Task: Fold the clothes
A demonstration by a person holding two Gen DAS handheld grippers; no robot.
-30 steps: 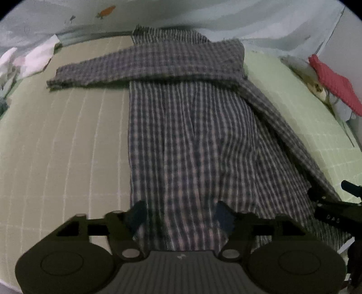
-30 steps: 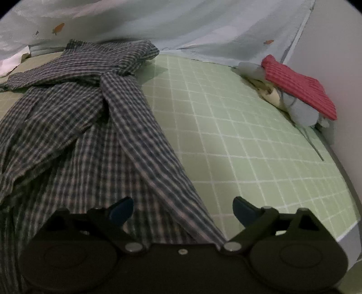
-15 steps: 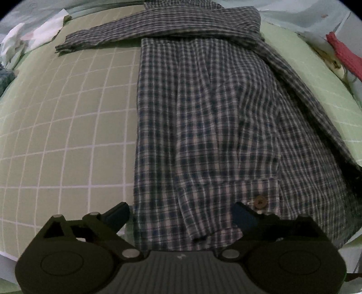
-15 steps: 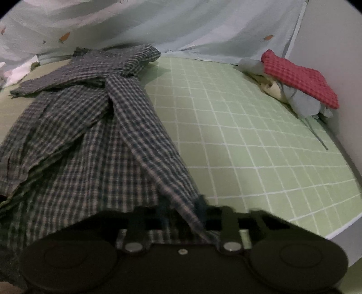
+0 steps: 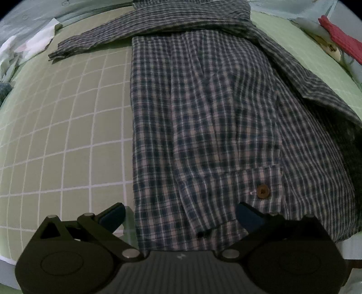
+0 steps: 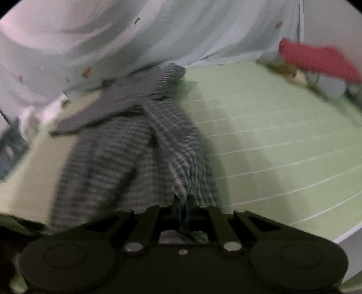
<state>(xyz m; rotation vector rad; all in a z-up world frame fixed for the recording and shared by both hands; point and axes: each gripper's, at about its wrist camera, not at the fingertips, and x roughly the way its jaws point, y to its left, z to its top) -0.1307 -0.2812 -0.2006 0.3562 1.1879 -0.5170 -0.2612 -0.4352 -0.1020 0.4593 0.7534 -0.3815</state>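
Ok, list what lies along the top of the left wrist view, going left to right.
White cloth → plaid shirt's outstretched sleeve → shirt's folded shoulder → red knitted cloth.

Left gripper (image 5: 179, 214) hovering over plaid shirt (image 5: 215, 117), jaws opening wide.

Shirt hem lying between the jaws, pads not pressing it. Brown button (image 5: 262, 191) showing near right finger. Shirt lying flat on green grid sheet (image 5: 67, 126); red cloth (image 5: 339, 43) sitting top right.
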